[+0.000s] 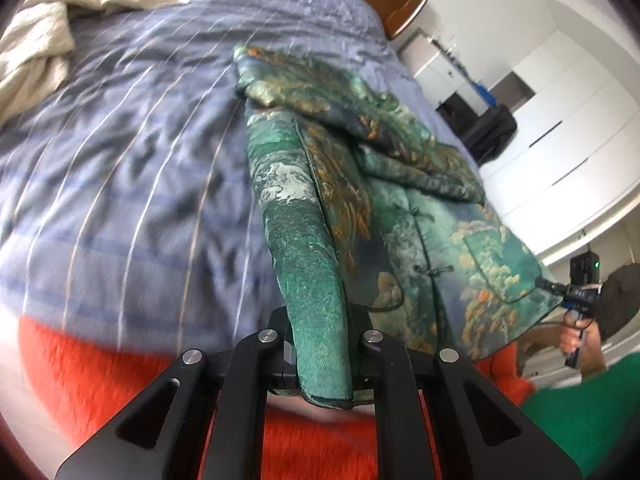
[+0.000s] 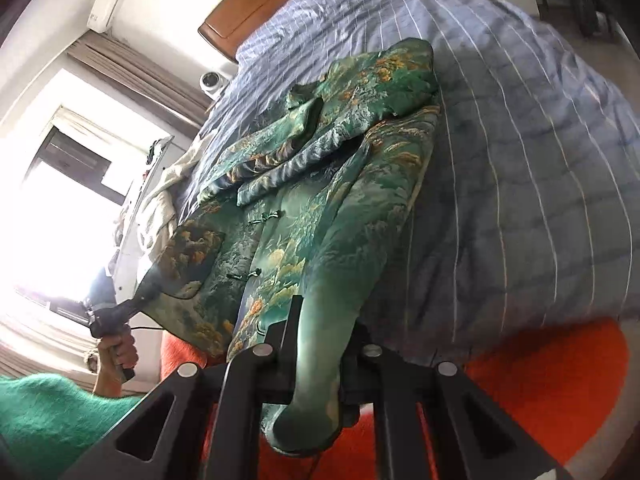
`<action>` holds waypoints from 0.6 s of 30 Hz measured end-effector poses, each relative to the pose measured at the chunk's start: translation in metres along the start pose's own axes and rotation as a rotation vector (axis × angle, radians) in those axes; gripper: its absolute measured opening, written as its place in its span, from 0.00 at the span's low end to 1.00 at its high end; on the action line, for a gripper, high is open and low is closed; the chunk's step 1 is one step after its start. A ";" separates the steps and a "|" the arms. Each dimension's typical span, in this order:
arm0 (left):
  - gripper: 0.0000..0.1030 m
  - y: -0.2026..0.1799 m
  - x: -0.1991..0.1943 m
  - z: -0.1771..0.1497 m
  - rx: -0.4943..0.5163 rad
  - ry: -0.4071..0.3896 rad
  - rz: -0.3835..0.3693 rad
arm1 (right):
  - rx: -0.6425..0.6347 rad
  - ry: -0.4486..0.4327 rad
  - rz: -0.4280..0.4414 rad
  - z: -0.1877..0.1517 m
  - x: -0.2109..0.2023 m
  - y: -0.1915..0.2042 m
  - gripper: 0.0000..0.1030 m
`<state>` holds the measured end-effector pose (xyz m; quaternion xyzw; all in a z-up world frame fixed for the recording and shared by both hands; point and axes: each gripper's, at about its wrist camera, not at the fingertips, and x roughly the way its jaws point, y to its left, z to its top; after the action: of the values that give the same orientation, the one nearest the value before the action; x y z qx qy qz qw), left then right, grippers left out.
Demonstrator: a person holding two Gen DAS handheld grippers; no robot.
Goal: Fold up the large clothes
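Observation:
A green jacket (image 1: 420,220) with a gold and white landscape print and knot buttons lies on the bed, sleeves folded across its chest. In the left wrist view my left gripper (image 1: 318,320) is shut on one bottom corner of the jacket, and the fabric hangs down between the fingers. The right gripper (image 1: 554,286) shows at the far right, pinching the other bottom corner. In the right wrist view my right gripper (image 2: 326,320) is shut on its corner of the jacket (image 2: 320,200), lifted off the bed. The left gripper (image 2: 140,300) grips the opposite corner there.
A blue striped duvet (image 1: 140,160) covers the bed, with an orange blanket (image 1: 100,380) at its near end and a cream throw (image 1: 36,52) at the far left. Behind are a wooden headboard (image 1: 400,4), white wardrobes (image 1: 560,120) and a black bag (image 1: 492,132). A bright window (image 2: 60,220) shows on the left.

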<state>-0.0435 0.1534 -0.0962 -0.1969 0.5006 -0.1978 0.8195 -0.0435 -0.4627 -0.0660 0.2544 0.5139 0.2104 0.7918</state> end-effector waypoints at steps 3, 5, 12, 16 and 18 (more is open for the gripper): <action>0.09 0.004 -0.019 -0.009 -0.011 0.021 -0.029 | 0.022 0.058 0.027 -0.017 -0.007 0.010 0.12; 0.08 0.004 -0.033 -0.002 -0.036 -0.014 -0.064 | 0.027 0.071 0.053 -0.020 -0.015 0.018 0.12; 0.09 -0.002 -0.032 0.126 -0.038 -0.268 -0.159 | 0.027 -0.124 0.142 0.080 -0.022 0.023 0.12; 0.09 0.004 0.022 0.200 -0.046 -0.302 -0.088 | 0.079 -0.236 0.141 0.156 0.005 -0.008 0.12; 0.09 0.012 0.058 0.229 -0.071 -0.285 -0.031 | 0.138 -0.275 0.112 0.186 0.027 -0.032 0.12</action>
<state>0.1880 0.1622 -0.0488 -0.2594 0.3828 -0.1628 0.8716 0.1408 -0.5066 -0.0416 0.3629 0.3992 0.1817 0.8222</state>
